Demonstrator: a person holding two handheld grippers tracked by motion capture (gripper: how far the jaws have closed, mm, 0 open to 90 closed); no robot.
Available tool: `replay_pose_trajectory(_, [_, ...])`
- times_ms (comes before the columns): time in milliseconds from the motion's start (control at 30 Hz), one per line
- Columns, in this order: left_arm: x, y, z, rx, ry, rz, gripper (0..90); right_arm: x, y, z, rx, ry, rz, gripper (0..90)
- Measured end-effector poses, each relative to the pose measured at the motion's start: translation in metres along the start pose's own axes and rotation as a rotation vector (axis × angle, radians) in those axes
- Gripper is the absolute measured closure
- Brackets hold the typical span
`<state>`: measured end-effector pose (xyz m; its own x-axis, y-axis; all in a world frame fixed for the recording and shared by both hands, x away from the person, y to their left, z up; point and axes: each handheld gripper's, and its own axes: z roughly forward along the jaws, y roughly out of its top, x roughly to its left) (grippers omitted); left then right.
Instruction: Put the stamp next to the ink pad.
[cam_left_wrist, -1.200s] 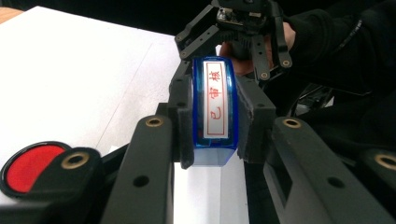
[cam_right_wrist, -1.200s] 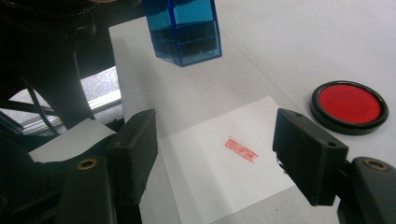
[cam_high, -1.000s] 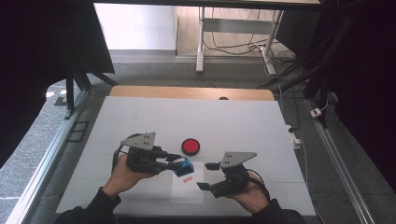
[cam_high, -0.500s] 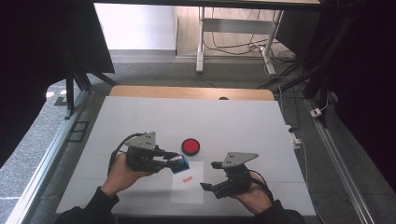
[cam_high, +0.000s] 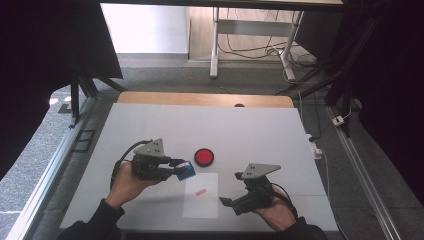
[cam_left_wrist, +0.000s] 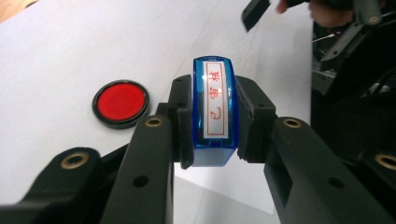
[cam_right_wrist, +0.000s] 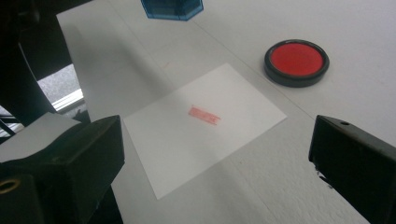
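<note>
Now, line by line:

Stamp: the blue stamp (cam_left_wrist: 213, 112) sits clamped between the two black jaws of the left tongs (cam_high: 176, 169), its white face with red characters turned toward the left gripper view's camera; in the high view it shows at lower left of centre (cam_high: 186, 170), held above the desk just off the paper's upper left corner.

Left tongs: closed tight on the stamp, one jaw pressing each long side.

Left hand: the hand (cam_high: 127, 181) comes in from the bottom left of the high view, forearm angled up and right, with the tongs pointing level toward the middle of the frame.

Right tongs: the right tongs (cam_high: 231, 202) have just been opening and stand wide apart with nothing between them; in the right gripper view the jaws sit at the lower left and lower right corners.

Right hand: the hand (cam_high: 272, 214) lies at lower right of the high view, tongs aimed left toward the paper's right edge.

Paper: the white sheet (cam_high: 201, 200) lies flat on the desk (cam_high: 150, 125) between the two tongs, bearing a small red imprint (cam_right_wrist: 204, 115) near its upper middle.

Ink pad: the round red pad (cam_high: 204, 156) rests on the desk just above the paper, right of the stamp and apart from it.
</note>
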<state>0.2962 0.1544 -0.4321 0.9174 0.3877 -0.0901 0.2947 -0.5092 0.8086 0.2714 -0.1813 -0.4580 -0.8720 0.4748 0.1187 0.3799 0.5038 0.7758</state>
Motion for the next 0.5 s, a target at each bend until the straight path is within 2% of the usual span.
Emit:
replay_pose_trajectory(233, [0.006,-0.004,-0.003,0.015,0.032,-0.028,70.4,-0.001,-0.006,-0.006,0.016,-0.086,-0.019,0.0])
replay_pose_trajectory(333, [0.009,-0.006,-0.005,0.016,0.045,-0.038,70.5,-0.002,-0.009,-0.011,0.013,-0.120,-0.009,0.0])
replay_pose_trajectory(500, [0.012,-0.009,-0.006,0.026,0.064,-0.054,70.5,-0.007,-0.015,-0.017,0.025,-0.147,0.014,0.0])
